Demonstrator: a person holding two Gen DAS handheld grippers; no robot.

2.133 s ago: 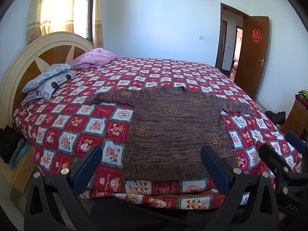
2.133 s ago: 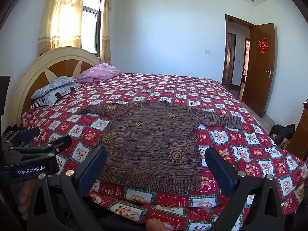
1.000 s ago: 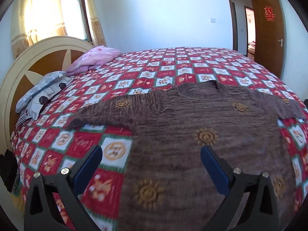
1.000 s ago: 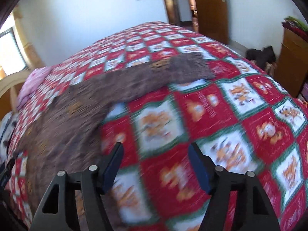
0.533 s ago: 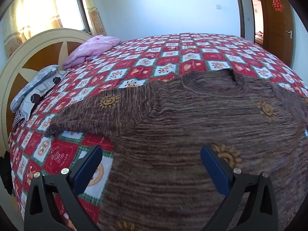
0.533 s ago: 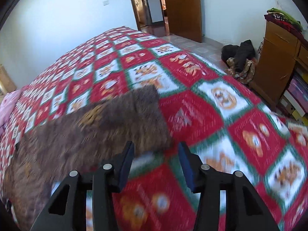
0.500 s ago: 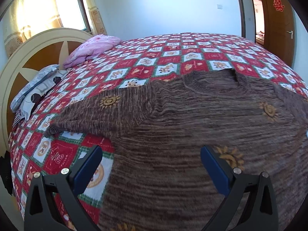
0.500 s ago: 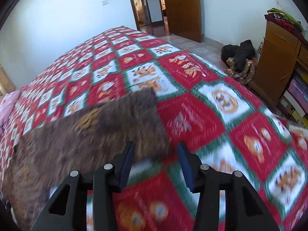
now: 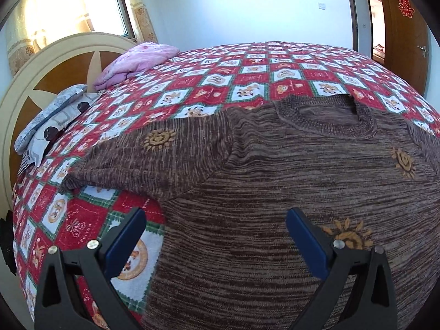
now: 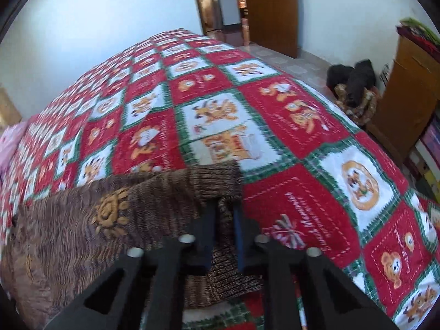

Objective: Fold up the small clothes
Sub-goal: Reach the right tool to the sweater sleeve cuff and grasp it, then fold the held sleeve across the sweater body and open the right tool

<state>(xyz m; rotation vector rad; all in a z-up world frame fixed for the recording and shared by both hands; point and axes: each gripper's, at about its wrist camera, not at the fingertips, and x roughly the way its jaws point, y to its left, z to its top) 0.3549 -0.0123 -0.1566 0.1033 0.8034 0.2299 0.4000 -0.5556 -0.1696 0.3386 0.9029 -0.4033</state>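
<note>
A brown knitted sweater (image 9: pixel 275 178) with orange sun motifs lies flat on the red checked bedspread (image 9: pixel 247 77), neckline away from me. My left gripper (image 9: pixel 214 214) hovers open over the sweater's body near the left armpit, with nothing between its blue pads. That side's sleeve (image 9: pixel 154 159) stretches out to the left. In the right wrist view the other sleeve (image 10: pixel 165 192) ends at its ribbed cuff. My right gripper (image 10: pixel 224 205) has its jaws closing, and the cuff is pinched between the pads.
Pillows (image 9: pixel 55 115) and a pink quilt (image 9: pixel 137 60) lie by the round headboard (image 9: pixel 55 63). To the right of the bed are a wooden cabinet (image 10: pixel 407 88), dark clothes on the floor (image 10: pixel 354 82) and a brown door (image 10: pixel 269 8).
My right gripper swept along the sleeve to its end and closed on the cuff. My left gripper came in lower over the sweater, still open.
</note>
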